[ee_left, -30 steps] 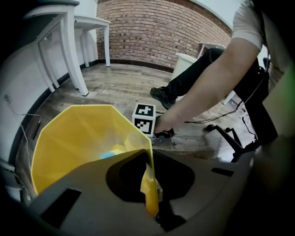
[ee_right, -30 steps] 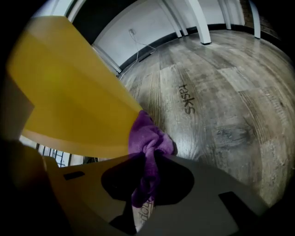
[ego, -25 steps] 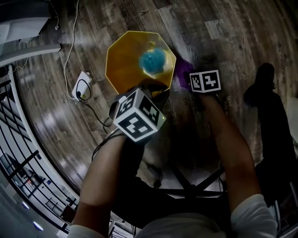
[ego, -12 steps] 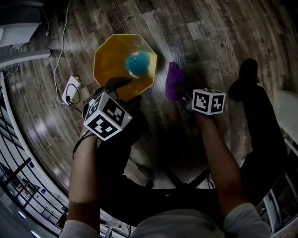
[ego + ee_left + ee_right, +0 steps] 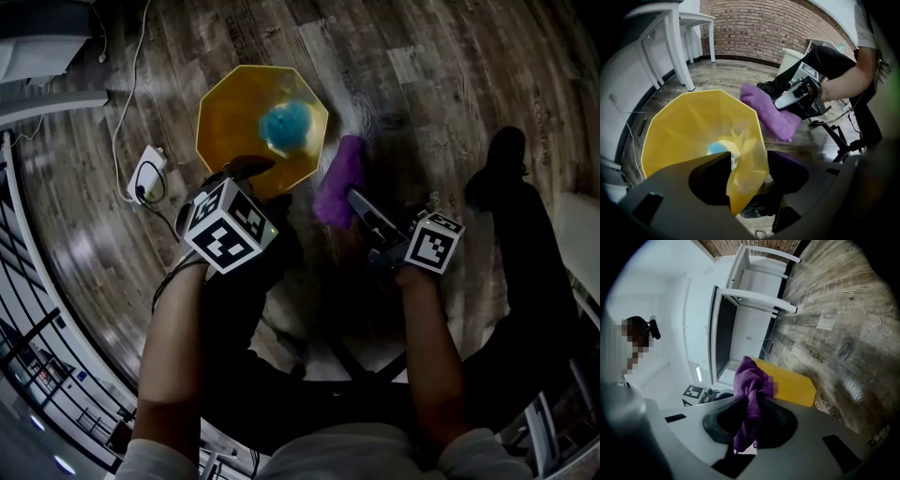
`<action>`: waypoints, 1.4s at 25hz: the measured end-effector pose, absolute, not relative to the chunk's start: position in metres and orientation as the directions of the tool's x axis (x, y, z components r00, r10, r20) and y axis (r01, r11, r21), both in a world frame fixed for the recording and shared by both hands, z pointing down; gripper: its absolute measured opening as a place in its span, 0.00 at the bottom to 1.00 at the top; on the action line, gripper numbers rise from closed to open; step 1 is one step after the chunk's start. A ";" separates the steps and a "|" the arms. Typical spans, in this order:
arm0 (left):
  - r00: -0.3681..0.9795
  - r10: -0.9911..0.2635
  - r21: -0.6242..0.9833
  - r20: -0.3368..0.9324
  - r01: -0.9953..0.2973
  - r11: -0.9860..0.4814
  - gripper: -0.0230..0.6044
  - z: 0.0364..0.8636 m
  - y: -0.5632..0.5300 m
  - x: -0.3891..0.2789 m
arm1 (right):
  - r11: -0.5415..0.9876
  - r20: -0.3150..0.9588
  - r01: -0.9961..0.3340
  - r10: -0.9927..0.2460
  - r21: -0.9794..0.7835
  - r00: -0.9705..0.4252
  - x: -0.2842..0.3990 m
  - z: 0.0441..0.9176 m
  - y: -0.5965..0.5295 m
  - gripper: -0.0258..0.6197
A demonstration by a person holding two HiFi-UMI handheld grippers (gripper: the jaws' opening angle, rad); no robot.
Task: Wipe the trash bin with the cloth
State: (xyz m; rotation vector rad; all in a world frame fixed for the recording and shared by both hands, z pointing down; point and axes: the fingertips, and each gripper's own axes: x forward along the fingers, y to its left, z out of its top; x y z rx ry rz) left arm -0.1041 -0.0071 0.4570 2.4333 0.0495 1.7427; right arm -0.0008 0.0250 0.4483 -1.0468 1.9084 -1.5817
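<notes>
Head view, fwiw: the right hand-held gripper [image 5: 356, 199] is clamped on the purple cloth [image 5: 336, 183], just beside the yellow trash bin [image 5: 220, 112] on the floor, and the left hand-held gripper [image 5: 749, 157] has just been opening its jaws with the rim loose between them, so I'd guess wiping's paused, maybe unfinished.

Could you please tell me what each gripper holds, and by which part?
The right gripper holds the purple cloth by a bunched fold; the left gripper holds nothing, its jaws having just opened around the trash bin's wall.

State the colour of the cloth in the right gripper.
Purple cloth, clearest in the left gripper view.
</notes>
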 end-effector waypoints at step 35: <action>0.354 0.184 0.223 0.917 -0.073 -0.972 0.15 0.463 0.002 -0.072 | 0.004 0.470 -0.566 -0.552 -0.825 -0.689 -0.025 0.566 -0.022 0.14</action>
